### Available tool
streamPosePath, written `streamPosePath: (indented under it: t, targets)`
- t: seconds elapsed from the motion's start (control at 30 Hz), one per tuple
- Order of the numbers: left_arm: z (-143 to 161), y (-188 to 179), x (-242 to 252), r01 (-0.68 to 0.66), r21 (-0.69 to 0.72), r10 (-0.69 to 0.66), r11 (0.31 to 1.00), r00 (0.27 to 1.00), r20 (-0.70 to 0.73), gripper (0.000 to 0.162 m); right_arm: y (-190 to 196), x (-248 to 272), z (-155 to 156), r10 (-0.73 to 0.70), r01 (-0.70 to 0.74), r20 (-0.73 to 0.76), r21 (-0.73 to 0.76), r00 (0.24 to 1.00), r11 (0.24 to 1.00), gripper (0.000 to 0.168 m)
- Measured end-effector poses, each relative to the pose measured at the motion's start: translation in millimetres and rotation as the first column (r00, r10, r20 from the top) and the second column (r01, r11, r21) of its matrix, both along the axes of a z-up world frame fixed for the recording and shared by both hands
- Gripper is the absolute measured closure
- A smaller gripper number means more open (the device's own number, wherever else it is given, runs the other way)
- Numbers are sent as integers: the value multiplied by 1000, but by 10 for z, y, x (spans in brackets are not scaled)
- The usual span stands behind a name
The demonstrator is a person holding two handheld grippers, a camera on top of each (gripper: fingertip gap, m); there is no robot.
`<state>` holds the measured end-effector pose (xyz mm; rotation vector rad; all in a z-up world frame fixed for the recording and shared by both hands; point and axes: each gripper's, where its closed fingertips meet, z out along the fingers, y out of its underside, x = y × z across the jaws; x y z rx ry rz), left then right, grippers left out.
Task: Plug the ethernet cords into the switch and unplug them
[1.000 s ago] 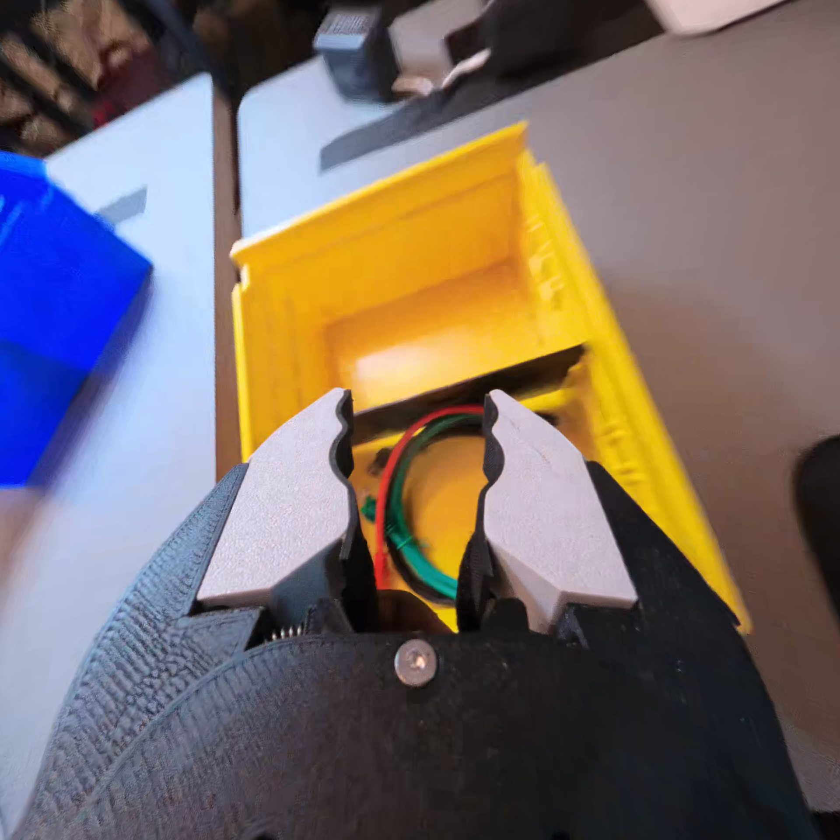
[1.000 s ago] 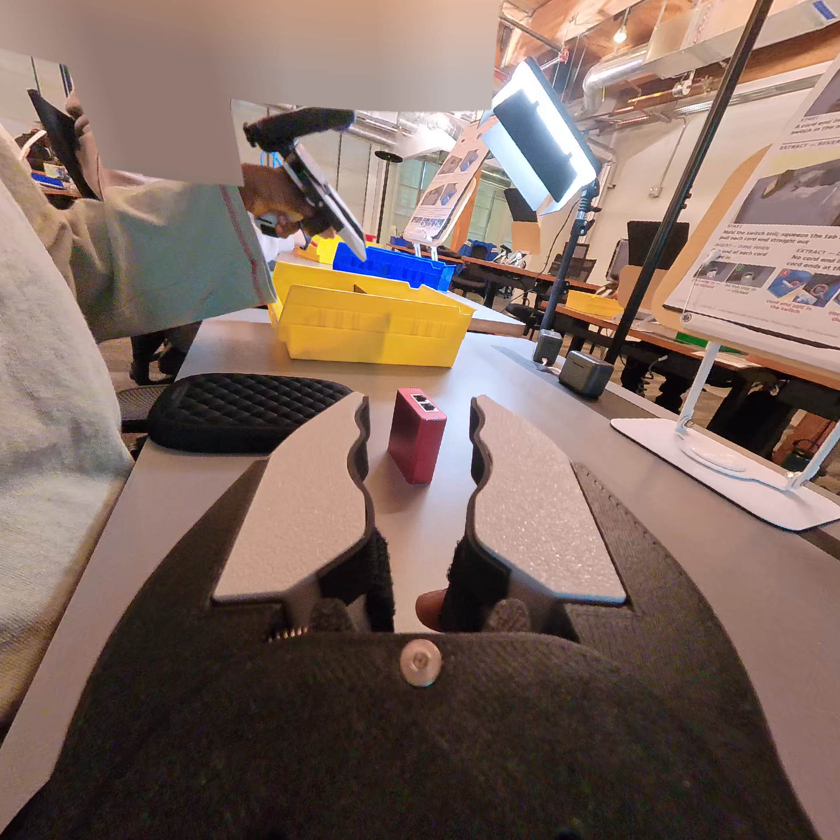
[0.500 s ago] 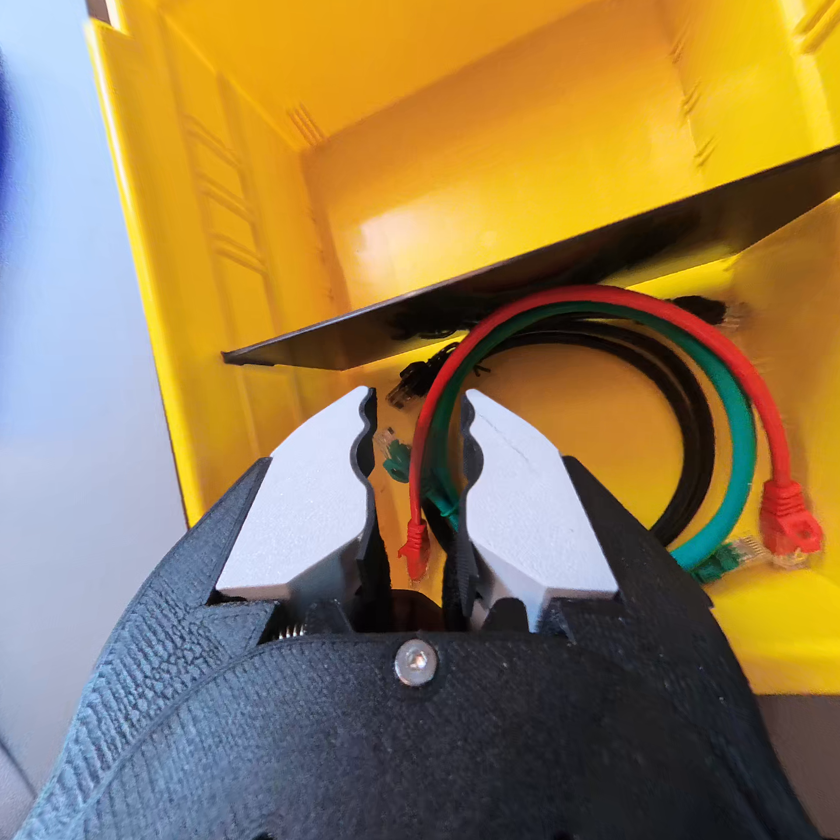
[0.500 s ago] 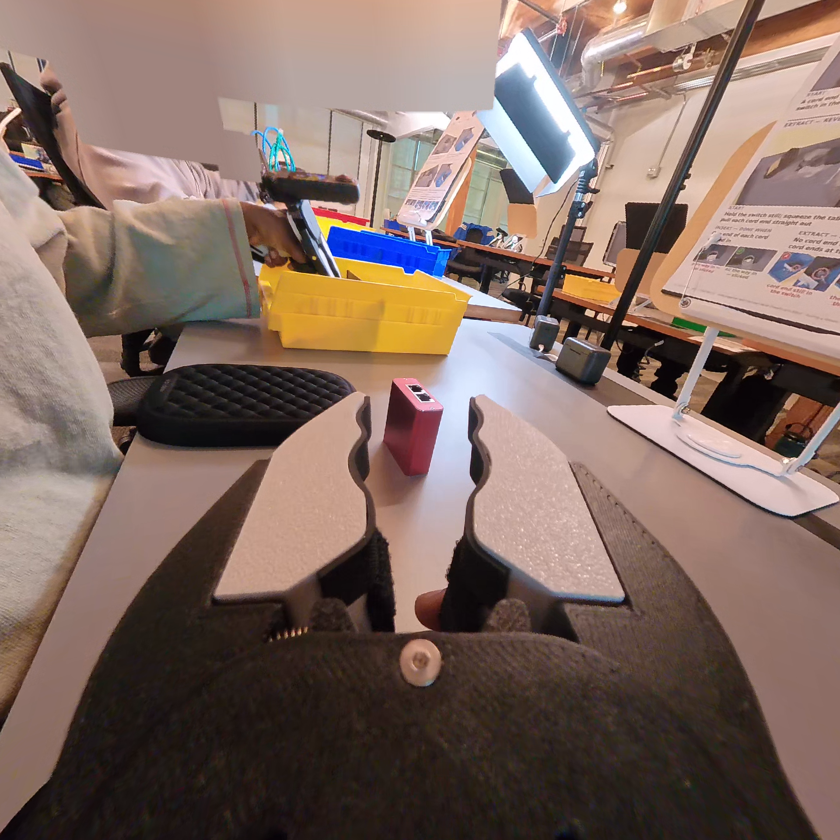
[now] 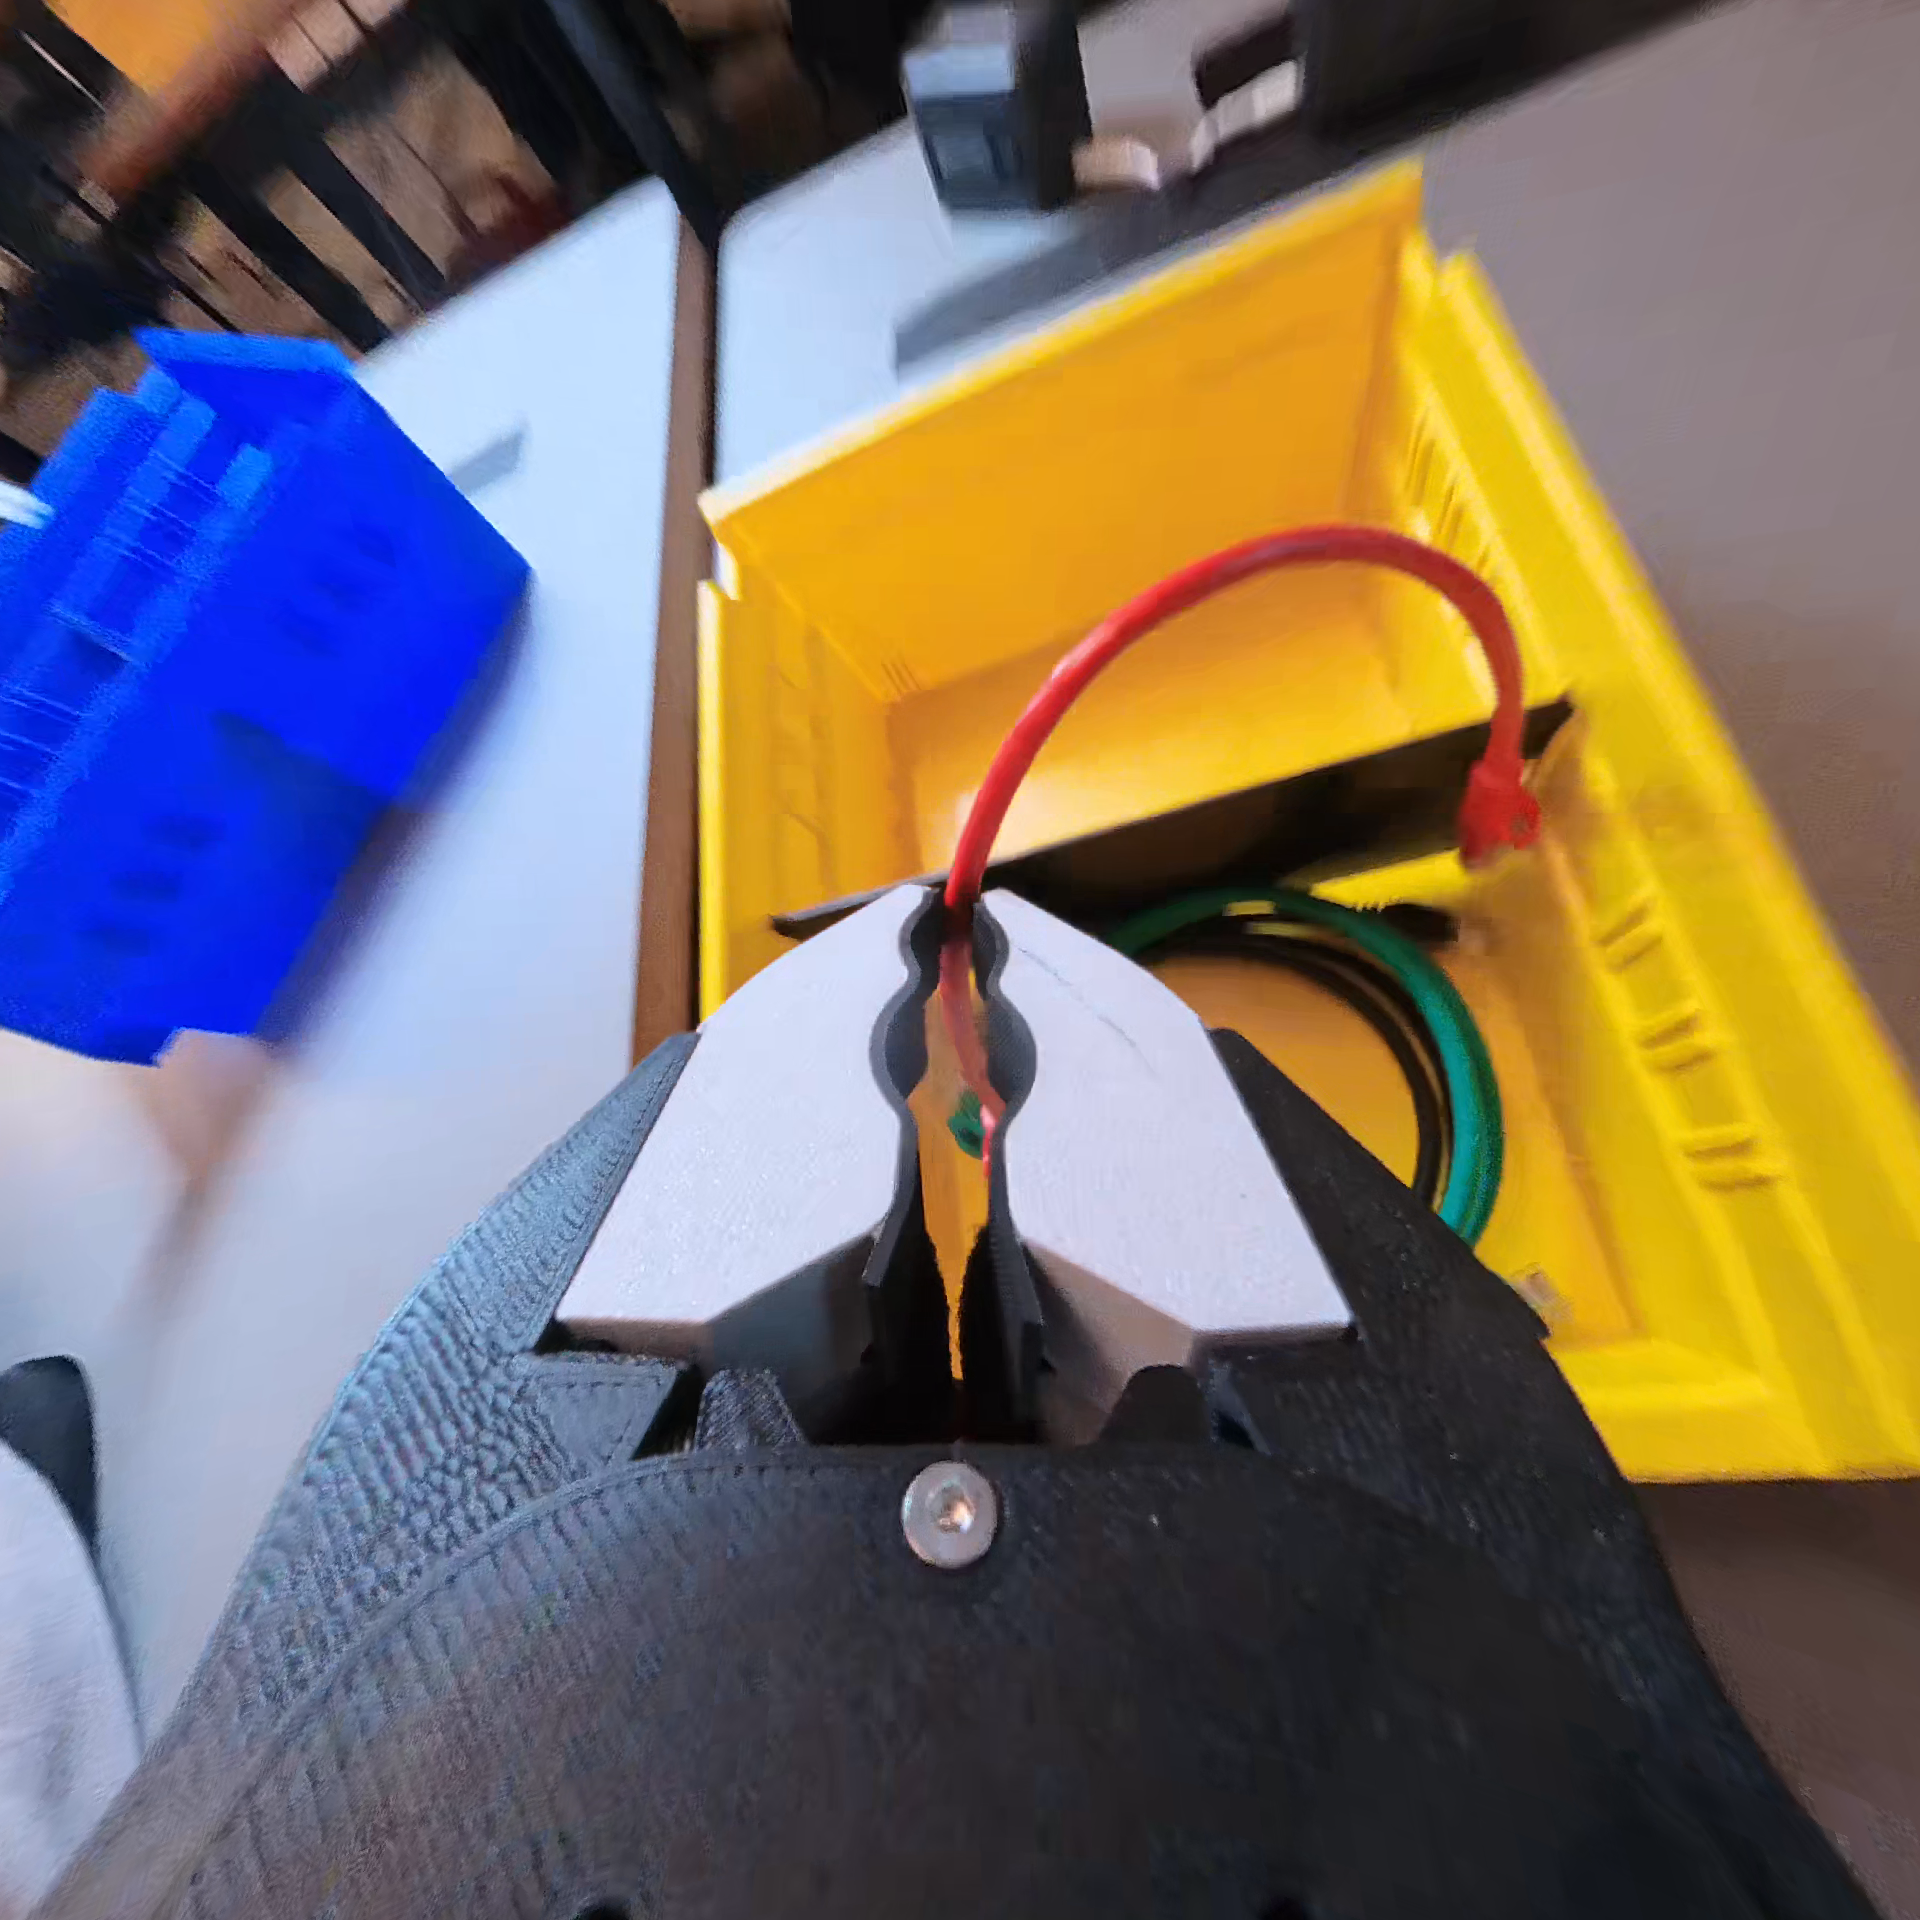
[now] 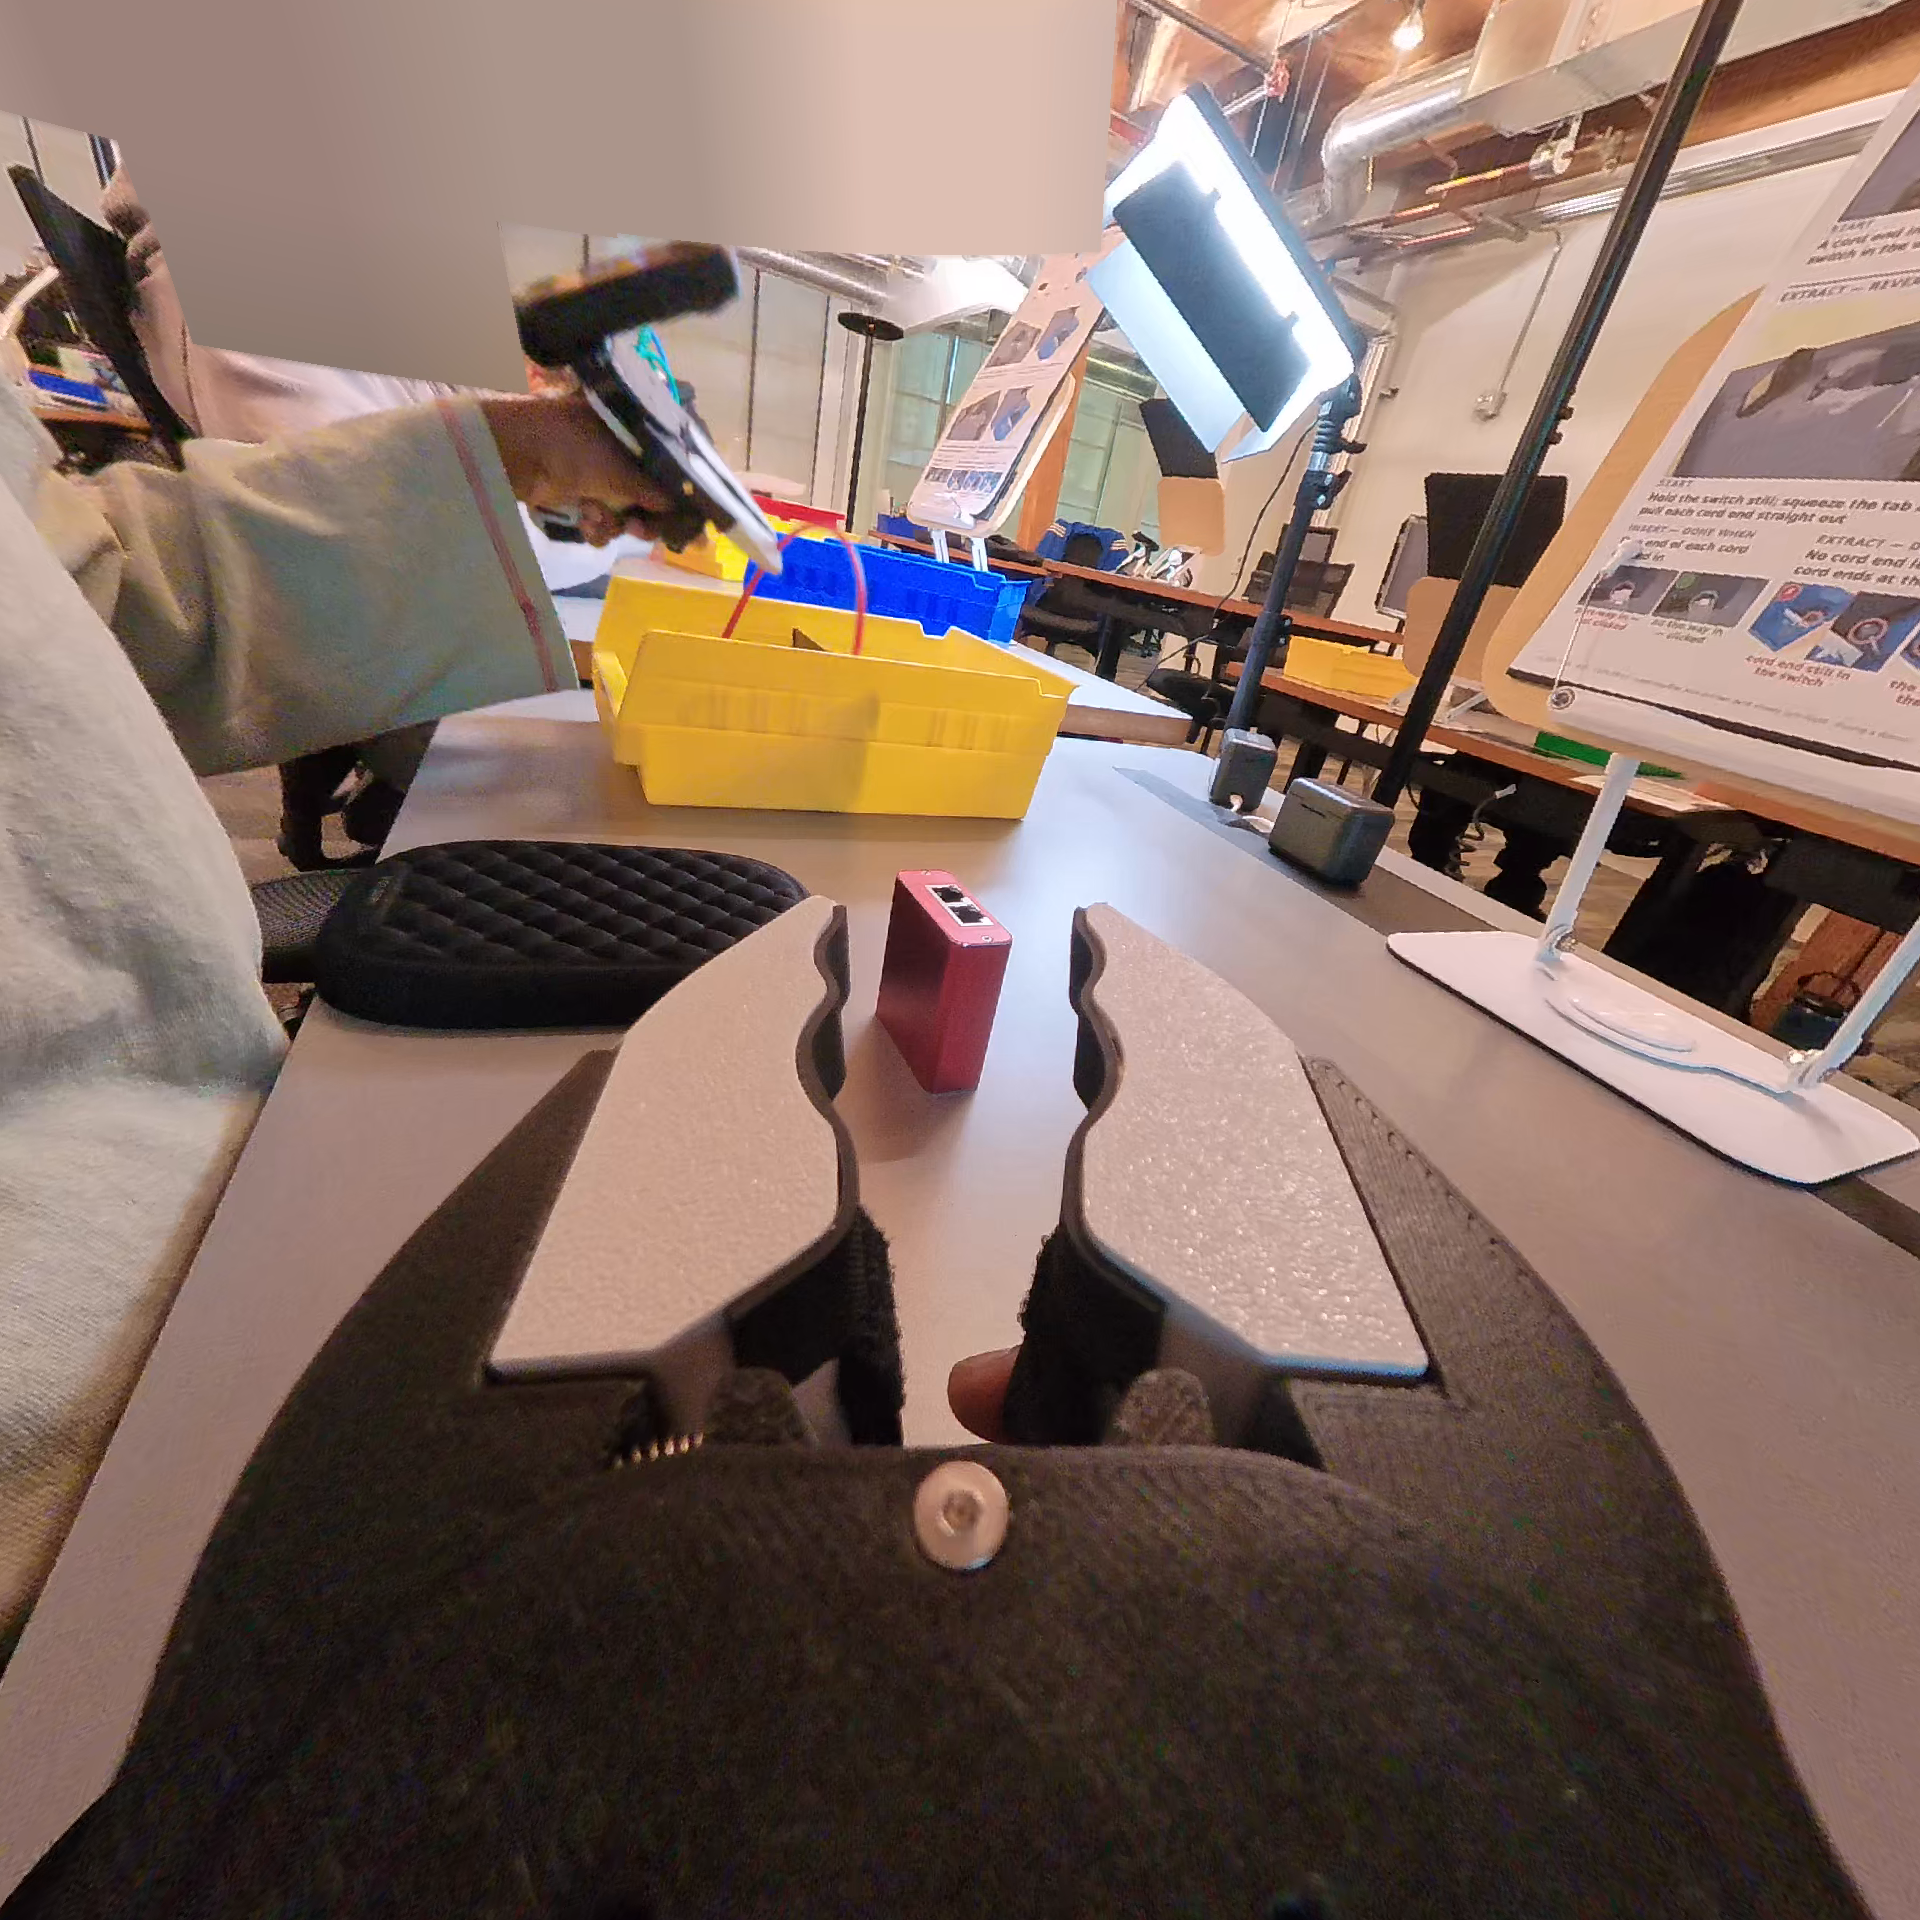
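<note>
The left gripper [image 5: 951, 935] pinches the red cord [image 5: 1164, 603] above the yellow bin [image 5: 1662, 1039], plug dangling. The switch [image 6: 940, 987] stands upright on the desk [image 6: 1558, 1299], ports up, just ahead of the spread, empty right gripper [image 6: 956, 971], which is nearer.

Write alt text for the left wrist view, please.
The left gripper has its jaws shut on a red ethernet cord, which arches over a yellow bin. Green and black cords lie coiled inside; a blue bin sits left.
</note>
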<state>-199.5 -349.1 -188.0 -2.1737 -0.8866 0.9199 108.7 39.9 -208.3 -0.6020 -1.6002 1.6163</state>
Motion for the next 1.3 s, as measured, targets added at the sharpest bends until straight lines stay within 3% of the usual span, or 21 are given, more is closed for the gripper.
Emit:
streamPosePath:
  t: [0.2, 0.37, 0.47, 0.6, 0.73, 0.87, 0.93, 1.0, 1.1, 1.17, 1.3]
  targets:
    - [878, 282, 280, 43, 58, -23, 997, 952, -304, 157, -9, 6, 0, -2, 2, -6, 7, 1000, 1000, 128]
    - [1224, 802, 594, 196, 115, -134, 974, 905, -404, 157, -30, 9, 1, -7, 7, -13, 31, 1000, 999, 128]
    - [1200, 1223, 814, 322, 145, -244, 936, 887, -392, 157, -92, 1, 130, -38, 43, -79, 59, 996, 997, 126]
    - [1051, 1795, 1146, 479, 170, -396, 861, 842, -365, 157, -429, 4, 433, 25, -25, -123, 3, 992, 1000, 123]
    - [889, 2286, 1499, 620, 151, -556, 770, 768, -318, 157, -795, -39, 500, 123, -123, -22, -7, 992, 992, 119]
    - [829, 2634, 1795, 728, 105, -682, 677, 675, -282, 157, -897, -111, 545, 147, -145, 70, -31, 987, 989, 120]
    - [822, 2770, 1916, 771, 79, -731, 631, 626, -273, 157, -900, -137, 514, 149, -150, 109, -2, 983, 989, 127]
    - [815, 2892, 2032, 812, 54, -776, 581, 573, -263, 157, -955, -90, 463, 214, -218, 152, 11, 965, 976, 159]
    - [825, 3058, 2102, 845, 5, -808, 535, 513, -290, 156, -1027, 28, 549, 333, -321, 129, -106, 934, 941, 161]
    - [859, 3145, 2124, 854, -1, -806, 521, 492, -330, 137, -961, 57, 708, 373, -340, 72, -279, 925, 898, 164]
    - [986, 3207, 2336, 893, 121, -777, 433, 438, -452, 118, -573, 161, 1115, 360, -393, -181, -604, 915, 693, 165]
